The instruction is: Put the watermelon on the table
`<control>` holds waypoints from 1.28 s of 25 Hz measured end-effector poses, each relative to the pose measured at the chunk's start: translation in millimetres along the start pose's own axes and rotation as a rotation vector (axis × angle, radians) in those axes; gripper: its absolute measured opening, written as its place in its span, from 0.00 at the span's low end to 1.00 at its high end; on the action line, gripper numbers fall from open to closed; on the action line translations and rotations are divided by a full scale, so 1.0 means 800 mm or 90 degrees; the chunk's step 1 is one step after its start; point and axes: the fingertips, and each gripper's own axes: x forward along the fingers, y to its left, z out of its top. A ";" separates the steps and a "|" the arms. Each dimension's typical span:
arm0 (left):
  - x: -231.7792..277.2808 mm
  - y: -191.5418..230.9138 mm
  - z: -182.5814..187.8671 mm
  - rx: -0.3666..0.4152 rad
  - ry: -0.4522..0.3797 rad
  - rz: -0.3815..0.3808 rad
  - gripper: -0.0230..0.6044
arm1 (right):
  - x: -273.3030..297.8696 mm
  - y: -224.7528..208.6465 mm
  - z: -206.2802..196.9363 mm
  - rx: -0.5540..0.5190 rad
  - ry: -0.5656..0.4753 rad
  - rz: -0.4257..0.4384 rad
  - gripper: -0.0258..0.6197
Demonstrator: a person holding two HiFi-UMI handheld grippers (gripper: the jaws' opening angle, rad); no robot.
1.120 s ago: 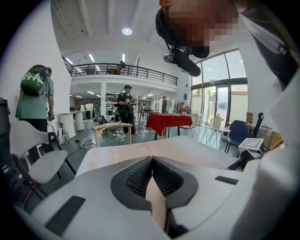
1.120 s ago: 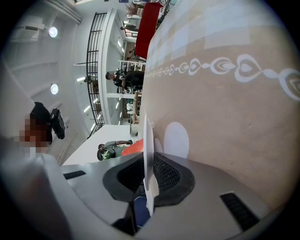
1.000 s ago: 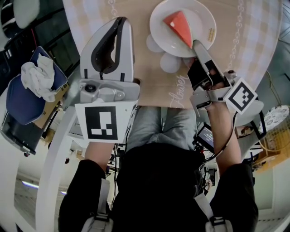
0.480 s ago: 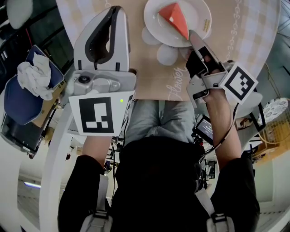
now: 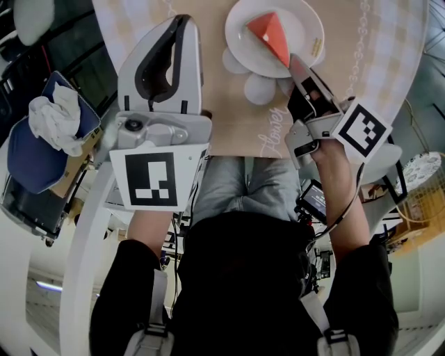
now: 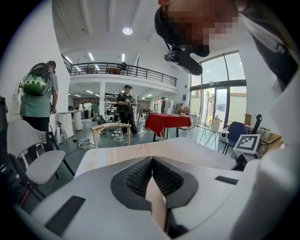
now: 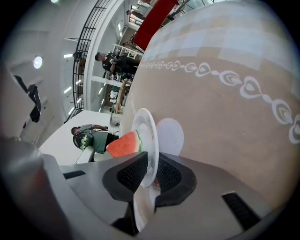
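Beige tablecloth (image 5: 229, 115), bright hall (image 6: 101, 70); right gripper (image 5: 297, 66) tight on plate (image 5: 307, 21), left gripper (image 5: 182, 22) closed.

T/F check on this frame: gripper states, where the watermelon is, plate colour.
1. The right gripper is shut on the plate rim. True.
2. The left gripper holds the watermelon. False: it is shut on nothing; the watermelon lies on the plate.
3. The watermelon is a red wedge. True.
4. The plate is blue. False: it is white.
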 end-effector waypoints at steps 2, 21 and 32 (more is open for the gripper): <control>-0.001 0.001 0.002 0.001 -0.001 0.001 0.06 | 0.000 0.000 -0.002 0.000 0.002 -0.008 0.13; 0.000 0.000 0.024 0.006 -0.010 -0.007 0.06 | -0.018 -0.008 -0.011 0.006 0.025 -0.069 0.20; -0.005 -0.009 0.034 0.012 -0.015 -0.021 0.06 | -0.043 -0.011 -0.008 -0.019 0.017 -0.088 0.18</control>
